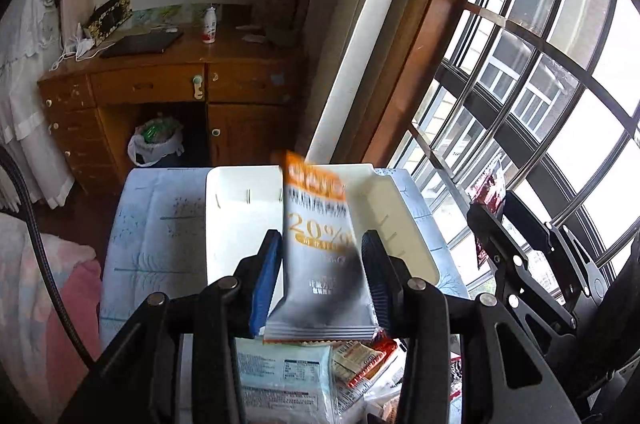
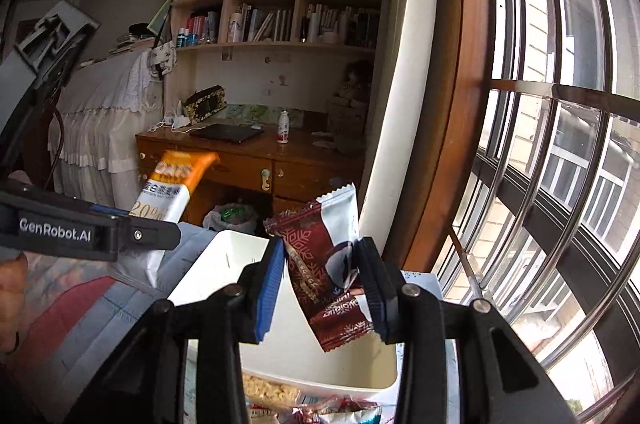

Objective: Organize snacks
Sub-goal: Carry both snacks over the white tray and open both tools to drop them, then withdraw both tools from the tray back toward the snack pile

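Orange packet [image 1: 320, 244]: print blurred, only "20%" legible; its lower sides sit behind the left gripper [image 1: 320, 256] pads, and in the right wrist view its middle is covered by that gripper's body. Red packet [image 2: 328, 264]: text too small/creased to read, one edge behind a pad of the right gripper [image 2: 322, 276]; in the left wrist view mostly blocked by gripper frame. Snack pile [image 1: 320, 376] cut off by the bottom edge, partly under gripper arms, labels unreadable. Bin [image 1: 240, 216]: front rim and floor hidden by packet & gripper. Book spines [image 2: 280, 23] too small to read.
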Demonstrator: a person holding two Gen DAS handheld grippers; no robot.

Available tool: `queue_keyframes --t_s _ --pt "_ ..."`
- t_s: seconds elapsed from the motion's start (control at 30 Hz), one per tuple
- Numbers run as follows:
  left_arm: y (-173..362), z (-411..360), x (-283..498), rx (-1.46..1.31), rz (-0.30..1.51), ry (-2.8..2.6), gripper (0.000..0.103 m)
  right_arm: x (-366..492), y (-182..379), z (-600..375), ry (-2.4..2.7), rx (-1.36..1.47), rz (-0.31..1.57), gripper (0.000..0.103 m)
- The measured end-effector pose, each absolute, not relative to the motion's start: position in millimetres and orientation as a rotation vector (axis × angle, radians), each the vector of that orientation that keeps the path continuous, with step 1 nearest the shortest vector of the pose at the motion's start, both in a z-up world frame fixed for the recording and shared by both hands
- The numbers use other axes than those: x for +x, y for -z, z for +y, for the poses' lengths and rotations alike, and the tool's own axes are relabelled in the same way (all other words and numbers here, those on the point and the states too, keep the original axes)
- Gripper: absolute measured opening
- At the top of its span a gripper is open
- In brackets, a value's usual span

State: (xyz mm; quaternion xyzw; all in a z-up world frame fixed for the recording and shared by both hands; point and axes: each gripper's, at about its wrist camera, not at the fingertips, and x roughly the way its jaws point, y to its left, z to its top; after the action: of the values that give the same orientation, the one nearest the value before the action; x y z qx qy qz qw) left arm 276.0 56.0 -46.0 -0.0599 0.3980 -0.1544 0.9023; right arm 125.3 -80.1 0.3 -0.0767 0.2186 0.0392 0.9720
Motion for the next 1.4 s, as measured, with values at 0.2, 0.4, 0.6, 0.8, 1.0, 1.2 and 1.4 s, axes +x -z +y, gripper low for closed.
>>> queue_keyframes --t_s 0.2,0.4,0.6,0.8,1.0,1.2,1.4 --pt "65 68 300 -0.152 0.834 0.316 0.04 157 15 -81 -0.018 -0.097 0.493 0.039" --pt "69 77 305 -0.167 0.87 0.288 0.049 178 24 -82 0.0 -0.067 0.556 0.063" --pt "61 80 300 -0.178 0.912 0.223 0.062 173 23 -85 0.007 -0.041 0.565 0.065" --pt "48 75 276 -0.177 0.936 0.179 0.067 154 6 -94 0.004 -0.03 0.548 0.065" --pt "34 68 239 -0.177 0.956 0.153 0.067 124 -16 -108 -0.008 -0.01 0.518 0.071" --pt "24 61 191 -0.183 0.939 0.148 0.067 82 -29 -118 -0.029 -0.003 0.501 0.072" --pt "26 56 145 -0.194 0.947 0.141 0.067 45 -32 -128 -0.045 0.021 0.519 0.072"
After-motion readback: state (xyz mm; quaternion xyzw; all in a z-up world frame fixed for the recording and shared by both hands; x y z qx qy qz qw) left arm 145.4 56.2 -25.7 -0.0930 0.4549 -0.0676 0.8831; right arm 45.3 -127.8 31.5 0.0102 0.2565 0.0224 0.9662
